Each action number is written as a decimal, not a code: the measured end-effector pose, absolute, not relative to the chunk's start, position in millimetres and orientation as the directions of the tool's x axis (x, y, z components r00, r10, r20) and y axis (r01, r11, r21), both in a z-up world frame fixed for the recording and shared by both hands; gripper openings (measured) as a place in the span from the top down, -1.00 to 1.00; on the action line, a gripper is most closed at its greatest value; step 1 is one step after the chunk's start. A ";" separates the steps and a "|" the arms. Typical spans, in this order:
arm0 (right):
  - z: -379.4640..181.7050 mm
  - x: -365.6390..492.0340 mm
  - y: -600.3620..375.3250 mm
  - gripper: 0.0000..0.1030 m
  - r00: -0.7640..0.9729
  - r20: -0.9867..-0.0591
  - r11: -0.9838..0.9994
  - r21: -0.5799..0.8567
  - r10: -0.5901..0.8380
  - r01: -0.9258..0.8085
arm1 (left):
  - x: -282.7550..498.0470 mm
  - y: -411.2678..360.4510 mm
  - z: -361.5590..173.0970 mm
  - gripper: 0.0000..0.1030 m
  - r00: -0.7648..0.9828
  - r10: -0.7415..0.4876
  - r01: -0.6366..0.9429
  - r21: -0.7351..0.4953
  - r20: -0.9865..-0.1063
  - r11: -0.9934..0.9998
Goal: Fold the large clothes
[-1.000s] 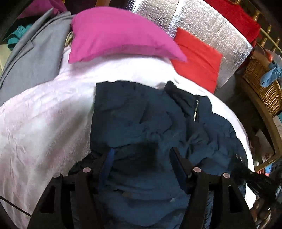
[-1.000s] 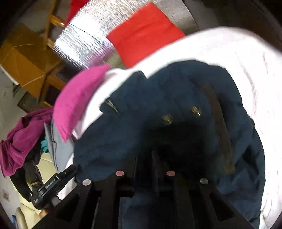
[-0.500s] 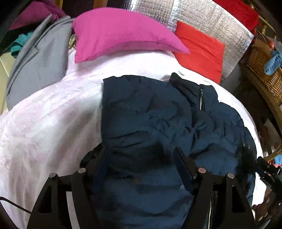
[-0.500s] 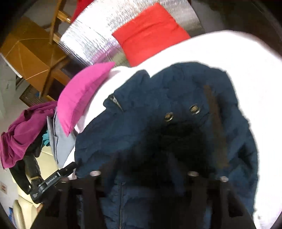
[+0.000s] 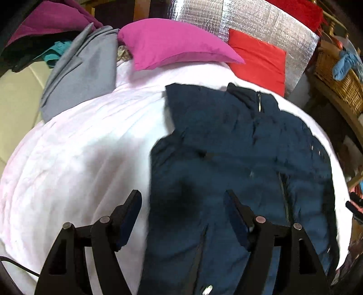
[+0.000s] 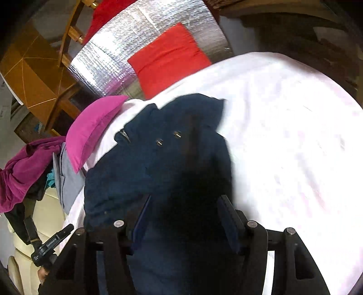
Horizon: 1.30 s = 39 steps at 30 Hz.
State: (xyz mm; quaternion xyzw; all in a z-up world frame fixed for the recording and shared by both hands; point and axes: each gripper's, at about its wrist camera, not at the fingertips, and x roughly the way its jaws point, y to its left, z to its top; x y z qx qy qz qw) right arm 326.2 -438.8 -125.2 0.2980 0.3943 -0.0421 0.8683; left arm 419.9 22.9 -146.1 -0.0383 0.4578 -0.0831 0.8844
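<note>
A dark navy padded jacket (image 5: 238, 158) lies on a white bedsheet (image 5: 79, 147), partly folded, with its collar and zipper toward the pillows. My left gripper (image 5: 182, 199) is open and empty, hovering over the jacket's left edge. In the right wrist view the jacket (image 6: 147, 163) shows two metal snaps and a dark strip. My right gripper (image 6: 183, 204) is open and empty above the jacket's near right part.
A magenta pillow (image 5: 177, 43), a red cushion (image 5: 258, 61) and a silver foil panel (image 5: 261, 25) sit at the bed's head. A grey garment (image 5: 81, 74) and a purple one (image 5: 47, 20) lie left. A wicker basket (image 5: 340, 77) stands right.
My right gripper has opened and let go of the jacket. Both grippers have drawn back and up, and the jacket lies flatter on the sheet.
</note>
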 end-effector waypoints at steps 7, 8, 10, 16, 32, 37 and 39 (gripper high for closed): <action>-149.3 275.5 -446.9 -0.23 0.626 -0.750 0.797 0.506 0.216 0.331 | 363.1 48.4 -166.0 -0.48 0.485 -0.217 0.101 -0.193 -0.847 0.976; -154.0 269.6 -446.5 -0.23 0.608 -0.761 0.797 0.504 0.226 0.333 | 355.8 49.8 -169.3 -0.48 0.471 -0.226 0.108 -0.199 -0.852 0.974; -161.5 258.7 -446.1 -0.23 0.581 -0.778 0.801 0.495 0.237 0.337 | 341.7 51.3 -178.1 -0.49 0.440 -0.231 0.123 -0.196 -0.868 0.973; -184.6 236.4 -447.4 -0.23 0.523 -0.822 0.822 0.448 0.225 0.352 | 319.6 59.5 -197.5 -0.48 0.362 -0.310 0.118 -0.286 -0.879 0.951; -190.3 216.0 -412.1 0.36 0.500 -0.779 0.848 0.508 0.378 0.151 | 306.4 67.9 -204.8 -0.08 0.347 -0.357 0.107 -0.342 -0.867 0.934; -191.7 215.6 -414.6 0.25 0.495 -0.763 0.832 0.539 0.416 0.132 | 301.5 64.1 -209.3 -0.08 0.317 -0.358 0.118 -0.338 -0.878 0.934; -188.2 213.0 -410.2 0.32 0.507 -0.761 0.851 0.517 0.404 0.097 | 299.5 63.6 -208.0 0.16 0.324 -0.371 0.125 -0.349 -0.870 0.929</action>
